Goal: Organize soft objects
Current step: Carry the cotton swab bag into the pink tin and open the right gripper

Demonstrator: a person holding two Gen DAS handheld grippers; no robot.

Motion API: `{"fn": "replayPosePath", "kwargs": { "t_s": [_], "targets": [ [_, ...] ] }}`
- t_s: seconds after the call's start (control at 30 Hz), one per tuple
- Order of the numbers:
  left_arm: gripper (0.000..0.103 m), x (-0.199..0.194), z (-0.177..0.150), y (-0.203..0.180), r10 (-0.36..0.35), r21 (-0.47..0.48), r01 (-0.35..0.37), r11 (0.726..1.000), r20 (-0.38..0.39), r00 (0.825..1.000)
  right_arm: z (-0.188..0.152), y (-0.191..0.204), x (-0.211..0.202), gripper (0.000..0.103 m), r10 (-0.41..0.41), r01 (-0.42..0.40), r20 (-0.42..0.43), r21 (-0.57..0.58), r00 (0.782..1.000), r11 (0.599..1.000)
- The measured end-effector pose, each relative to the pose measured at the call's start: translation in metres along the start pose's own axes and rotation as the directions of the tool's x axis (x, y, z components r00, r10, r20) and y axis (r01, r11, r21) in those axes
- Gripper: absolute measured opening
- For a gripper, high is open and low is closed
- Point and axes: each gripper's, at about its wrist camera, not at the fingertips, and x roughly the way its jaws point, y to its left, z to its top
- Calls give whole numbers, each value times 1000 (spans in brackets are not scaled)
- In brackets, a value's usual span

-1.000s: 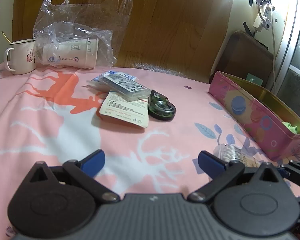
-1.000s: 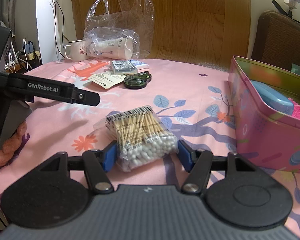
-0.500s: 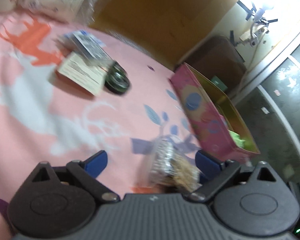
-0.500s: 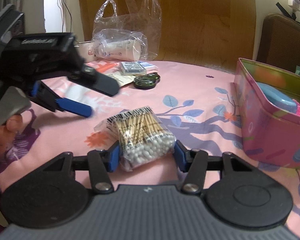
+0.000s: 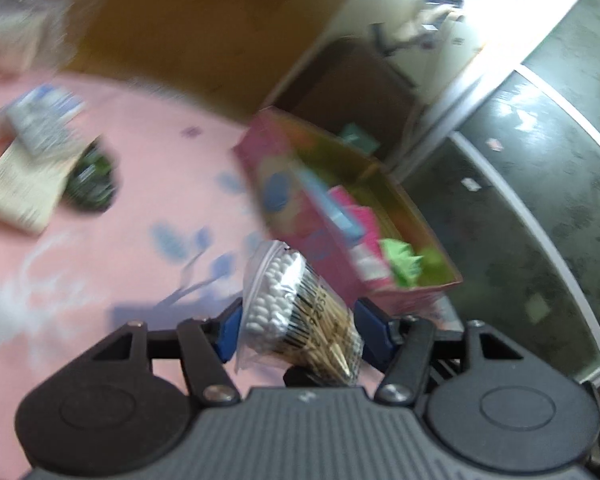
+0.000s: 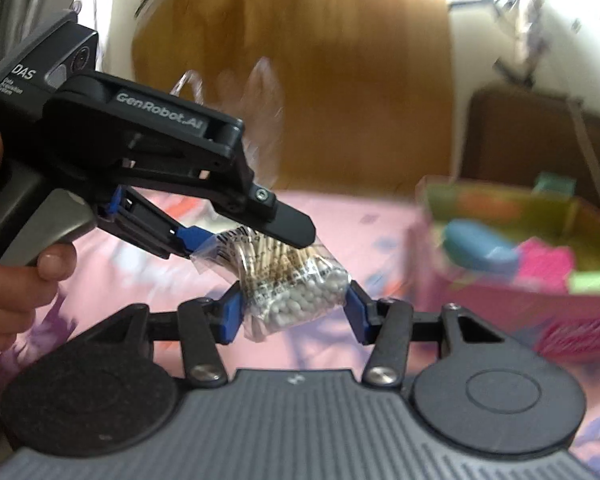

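Cotton swabs with wooden sticks, packed in a clear plastic bag [image 6: 296,280], hang off the pink patterned tablecloth [image 5: 148,200], held between both grippers, probably for steadier carrying: the right gripper [image 6: 294,314] pinches the white-tipped end while the left gripper [image 5: 298,330] is closing its blue pads on the stick end. Just to the right stands the open pink tin box [image 6: 500,304], the likely destination, already holding a blue case and pink and green cloths. Blurred packets and a dark round tin [image 5: 90,184] lie well apart, blocking nothing.
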Motion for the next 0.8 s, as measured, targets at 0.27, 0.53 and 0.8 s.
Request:
{"fn": "replayPosePath", "kwargs": {
  "t_s": [0.27, 0.53, 0.8],
  "targets": [
    [58, 67, 43, -72, -68, 146, 72, 987, -31, 997, 19, -61, -10, 55, -185, 186, 87, -2, 979, 983],
    [68, 141, 60, -98, 31, 186, -21, 982, -49, 998, 15, -123, 31, 70, -450, 451, 23, -34, 893, 892],
    [68, 110, 50, -79, 101, 213, -103, 972, 20, 995, 8, -129, 15, 75, -472, 472, 27, -1, 881, 882]
  ]
}}
